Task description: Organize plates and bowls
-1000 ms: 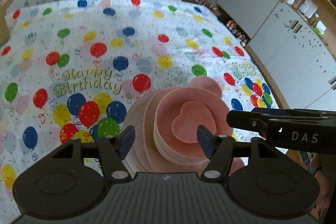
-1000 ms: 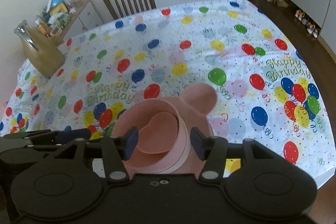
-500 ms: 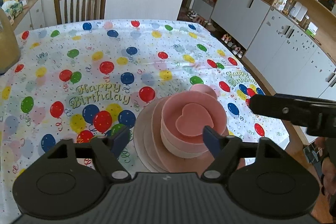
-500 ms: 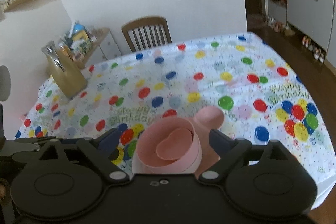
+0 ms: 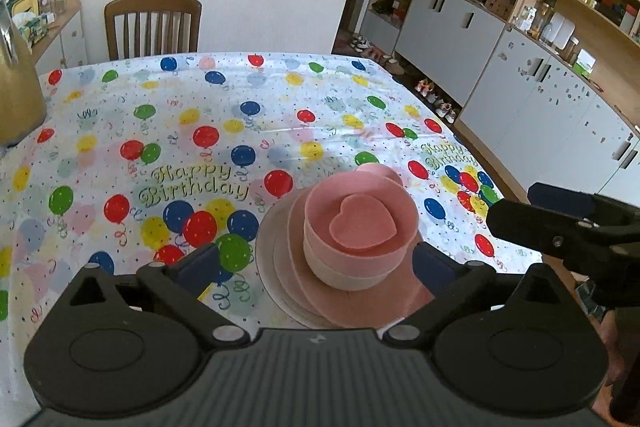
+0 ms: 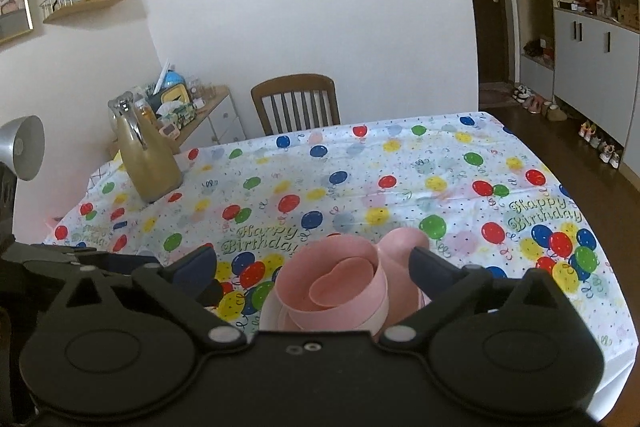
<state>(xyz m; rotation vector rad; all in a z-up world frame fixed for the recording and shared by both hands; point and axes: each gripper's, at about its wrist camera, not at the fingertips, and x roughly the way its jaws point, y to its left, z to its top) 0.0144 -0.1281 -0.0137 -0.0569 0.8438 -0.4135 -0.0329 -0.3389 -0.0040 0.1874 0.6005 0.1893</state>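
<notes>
Ahead of both your tools spreads the balloon-printed birthday tablecloth; on it, just beyond your fingertips, sits the stack of round pink plates carrying the nested pink heart-bottomed bowls. Your left gripper and right gripper are both opening wide, pinching nothing.

Pink bowls — white tablecloth with coloured balloons.
</notes>
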